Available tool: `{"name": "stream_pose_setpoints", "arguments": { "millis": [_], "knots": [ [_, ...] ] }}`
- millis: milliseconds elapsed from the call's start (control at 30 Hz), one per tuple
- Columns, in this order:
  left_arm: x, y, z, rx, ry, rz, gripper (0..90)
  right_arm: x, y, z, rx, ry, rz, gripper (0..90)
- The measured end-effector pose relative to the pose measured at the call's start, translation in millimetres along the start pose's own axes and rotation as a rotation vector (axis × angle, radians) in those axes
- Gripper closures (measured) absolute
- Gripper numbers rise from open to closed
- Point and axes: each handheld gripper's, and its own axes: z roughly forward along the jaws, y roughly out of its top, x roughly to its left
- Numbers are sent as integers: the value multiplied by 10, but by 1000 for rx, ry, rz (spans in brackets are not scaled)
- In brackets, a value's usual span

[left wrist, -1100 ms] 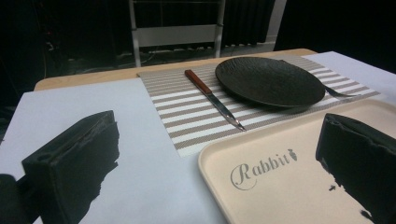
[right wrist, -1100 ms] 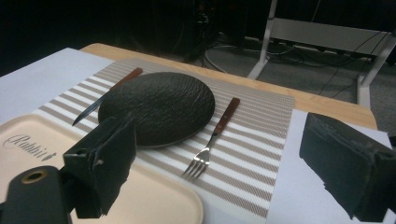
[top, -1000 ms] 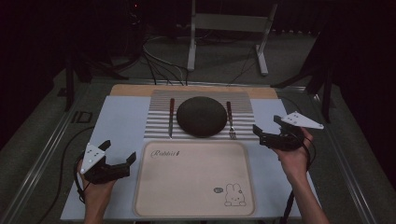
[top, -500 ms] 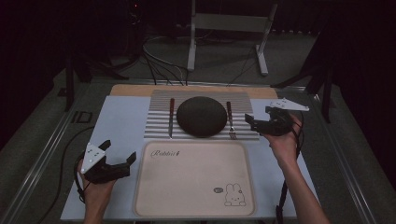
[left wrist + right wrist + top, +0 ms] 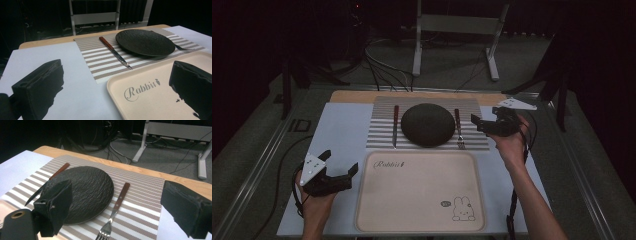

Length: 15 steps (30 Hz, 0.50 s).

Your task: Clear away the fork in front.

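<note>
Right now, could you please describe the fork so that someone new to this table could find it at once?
Find the striped placemat at the far side of the table, with the dark round plate in its middle. The fork lies just right of that plate, near the open right gripper. Unlike the knife on the plate's left, it ends in prongs pointing toward the cream tray.

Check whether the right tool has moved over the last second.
Yes. In the high view the right tool has gone left and a little farther up the table, toward the fork; it now sits just right of it, open.
</note>
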Motion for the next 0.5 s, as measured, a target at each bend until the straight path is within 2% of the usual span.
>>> {"name": "stream_pose_setpoints", "arguments": {
  "millis": [200,233,500],
  "knots": [
    [4,-2,4,2,1,-1,0,-39,59,112,11,-3,4,108],
    [7,-3,5,3,2,1,0,-53,94,193,37,-14,-3,108],
    [13,-5,7,1,3,-2,0,-102,164,426,94,-38,1,108]
  ]
}}
